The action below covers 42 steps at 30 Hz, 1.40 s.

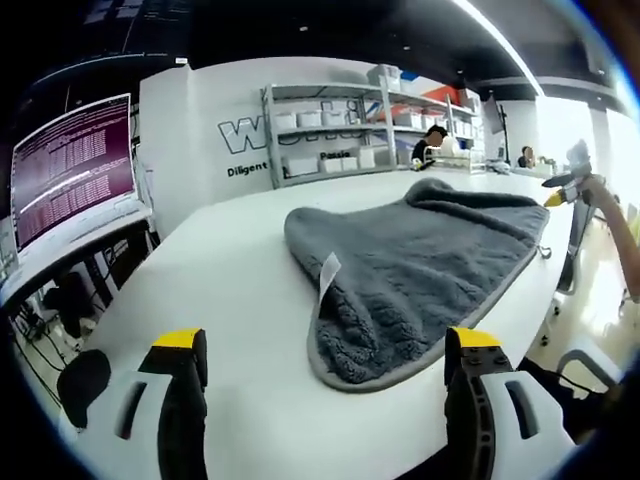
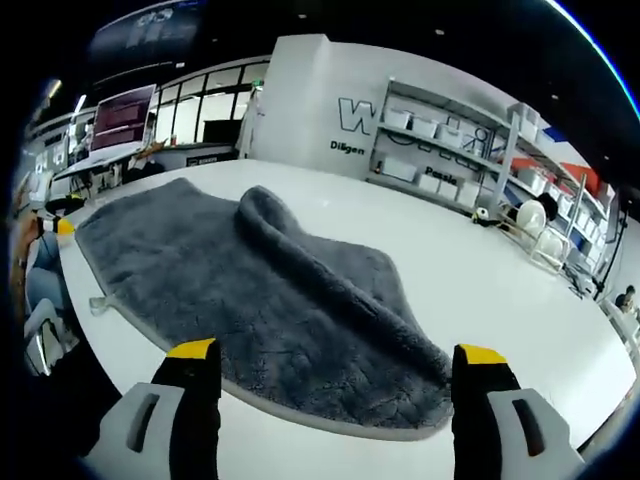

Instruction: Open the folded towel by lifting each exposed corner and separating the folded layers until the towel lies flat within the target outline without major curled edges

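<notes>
White table w/ grey towel on it, partly folded, one ridge.

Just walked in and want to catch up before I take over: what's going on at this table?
A person is working a grey towel on a white table with hand-held tongs. The left tongs and right tongs both hover open near the towel's edges, gripping nothing. The towel is mostly spread out, but a raised fold runs across its middle, so it is not yet flat. A white tag sticks up at one edge.
</notes>
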Tool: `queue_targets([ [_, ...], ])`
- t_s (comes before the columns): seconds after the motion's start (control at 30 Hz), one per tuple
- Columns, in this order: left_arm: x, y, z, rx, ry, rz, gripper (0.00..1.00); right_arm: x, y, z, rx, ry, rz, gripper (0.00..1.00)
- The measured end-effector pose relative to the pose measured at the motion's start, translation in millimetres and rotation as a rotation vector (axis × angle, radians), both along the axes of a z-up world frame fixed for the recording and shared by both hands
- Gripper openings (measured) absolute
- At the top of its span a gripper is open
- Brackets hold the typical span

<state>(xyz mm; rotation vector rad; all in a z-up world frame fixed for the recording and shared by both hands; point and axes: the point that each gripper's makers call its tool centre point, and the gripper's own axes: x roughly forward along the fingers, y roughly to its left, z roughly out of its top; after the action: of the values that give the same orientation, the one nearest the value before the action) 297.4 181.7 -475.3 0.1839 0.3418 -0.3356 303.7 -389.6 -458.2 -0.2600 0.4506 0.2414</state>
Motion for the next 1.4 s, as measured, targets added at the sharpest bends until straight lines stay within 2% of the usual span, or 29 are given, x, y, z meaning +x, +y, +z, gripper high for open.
queue_targets([
  [0.1,7.6,-1,-3.4,0.012,0.011,-0.009,0.99,1,-2,1.0,0.010,-0.008,-0.004,0.97],
  [0.33,22.9,-8,-6.5,-0.021,0.013,-0.028,0.96,-4,1,0.3,0.014,-0.007,0.004,0.95],
  [0.5,36.7,-7,-7.0,-0.052,-0.003,-0.024,0.83,-7,1,5.7,0.041,-0.028,0.013,0.88],
  [0.67,45.5,-8,-9.2,-0.043,0.002,-0.028,0.72,-8,5,4.3,0.051,-0.028,0.022,0.88],
  [0.9,54.7,-24,-7.2,-0.048,0.010,-0.091,0.50,-9,7,3.7,0.049,-0.025,0.025,0.88],
  [1.07,60.2,-32,-11.9,-0.020,0.031,-0.125,0.34,-9,7,2.2,0.046,-0.021,0.027,0.88],
  [1.13,61.9,-35,-13.6,-0.021,0.036,-0.130,0.33,-10,9,0.2,0.043,-0.013,0.039,0.88],
  [1.33,64.2,-41,-15.6,0.009,0.042,-0.160,0.21,-12,9,-4.3,0.041,-0.002,0.046,0.89],
  [1.4,64.3,-44,-15.2,0.038,0.034,-0.171,0.20,-13,8,-3.9,0.044,-0.005,0.044,0.89],
])
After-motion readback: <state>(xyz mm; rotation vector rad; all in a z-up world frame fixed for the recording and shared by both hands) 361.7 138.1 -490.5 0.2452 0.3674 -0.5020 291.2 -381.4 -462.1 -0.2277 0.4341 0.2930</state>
